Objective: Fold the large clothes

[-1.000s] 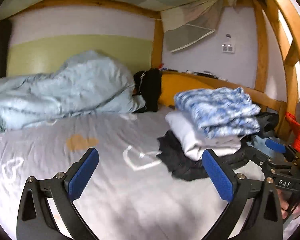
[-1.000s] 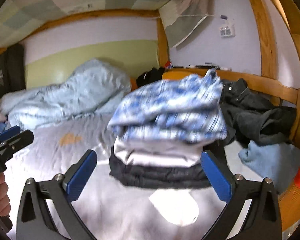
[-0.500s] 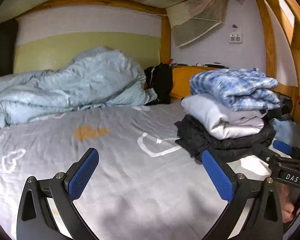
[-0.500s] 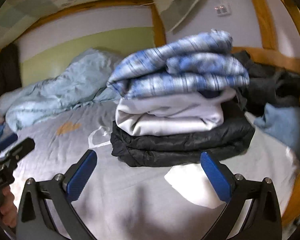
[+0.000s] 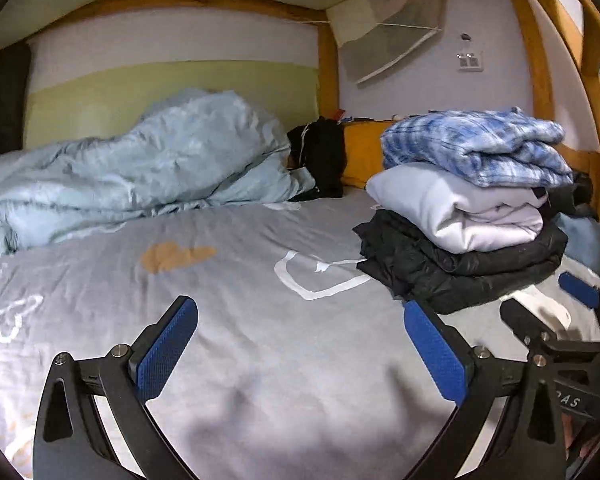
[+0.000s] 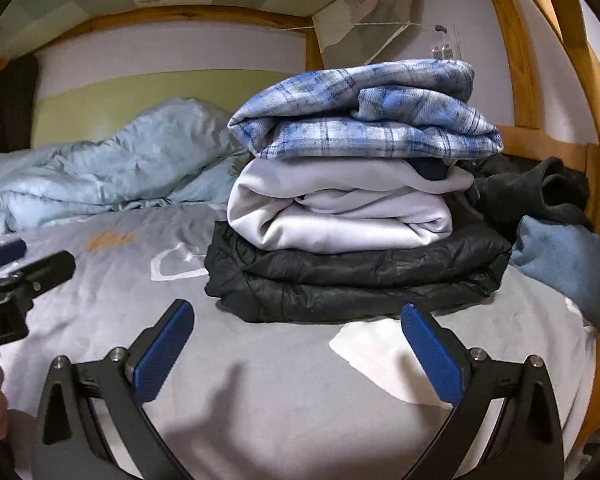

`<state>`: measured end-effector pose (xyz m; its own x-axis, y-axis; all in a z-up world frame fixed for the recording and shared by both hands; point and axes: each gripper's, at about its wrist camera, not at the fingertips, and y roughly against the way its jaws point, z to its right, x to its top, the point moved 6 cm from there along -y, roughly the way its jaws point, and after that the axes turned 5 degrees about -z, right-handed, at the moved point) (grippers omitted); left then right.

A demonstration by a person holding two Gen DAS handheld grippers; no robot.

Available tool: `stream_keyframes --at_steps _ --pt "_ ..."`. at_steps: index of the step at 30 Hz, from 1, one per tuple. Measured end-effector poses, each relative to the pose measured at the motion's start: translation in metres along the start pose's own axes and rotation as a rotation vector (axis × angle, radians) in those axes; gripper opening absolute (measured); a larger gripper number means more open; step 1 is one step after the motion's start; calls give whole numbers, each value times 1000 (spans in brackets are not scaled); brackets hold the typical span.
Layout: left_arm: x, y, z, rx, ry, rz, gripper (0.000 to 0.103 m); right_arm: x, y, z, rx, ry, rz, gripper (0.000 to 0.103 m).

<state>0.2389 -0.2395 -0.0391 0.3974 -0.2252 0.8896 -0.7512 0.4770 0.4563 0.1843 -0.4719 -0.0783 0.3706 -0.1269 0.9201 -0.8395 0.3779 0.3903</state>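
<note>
Folded clothes are sitting in a three-layer stack on the grey sheet (image 6: 284,392) of the bed, toward its right edge, and neither tool is touching them. Nearest the cameras, the left tool (image 5: 300,354) is hovering low over bare sheet with its blue pads spread wide and gripping nothing, the stack lying ahead and to its right. The right tool (image 6: 298,348) is likewise hanging released and empty, pointing straight at the front of the stack, just short of it. The left tool is also showing at the left edge of the right wrist view, apart from the pile.

At the bottom of the stack a black puffer jacket (image 6: 360,276) is lying flat on the sheet; a white sweatshirt (image 6: 340,208) is resting on it, and a blue plaid shirt (image 6: 372,116) is lying on top. Just beyond, against the right rail, a dark grey garment (image 6: 540,192) and a light blue garment (image 6: 568,256) are lying unfolded. Farther back, a pale blue duvet (image 5: 140,172) is lying bunched along the far-left side by the wall, with a black bag (image 5: 324,156) beside it near the far wooden post (image 5: 327,76).
</note>
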Motion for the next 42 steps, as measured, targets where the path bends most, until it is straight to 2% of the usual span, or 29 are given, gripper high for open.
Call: stream_keyframes --at_steps 3,9,14,23,42 --pt "1 2 1 7 -6 8 103 1 4 1 -12 -3 27 103" --pt "2 2 -2 5 6 5 103 -1 3 6 -66 -18 16 103" --pt "1 3 3 9 -19 4 103 -1 2 4 -65 -12 10 103" --pt "1 -1 -4 -3 18 -17 103 -5 -6 4 -69 -11 -40 103" --pt "1 -1 -6 8 24 -12 103 -6 -1 -2 -73 6 -34 103"
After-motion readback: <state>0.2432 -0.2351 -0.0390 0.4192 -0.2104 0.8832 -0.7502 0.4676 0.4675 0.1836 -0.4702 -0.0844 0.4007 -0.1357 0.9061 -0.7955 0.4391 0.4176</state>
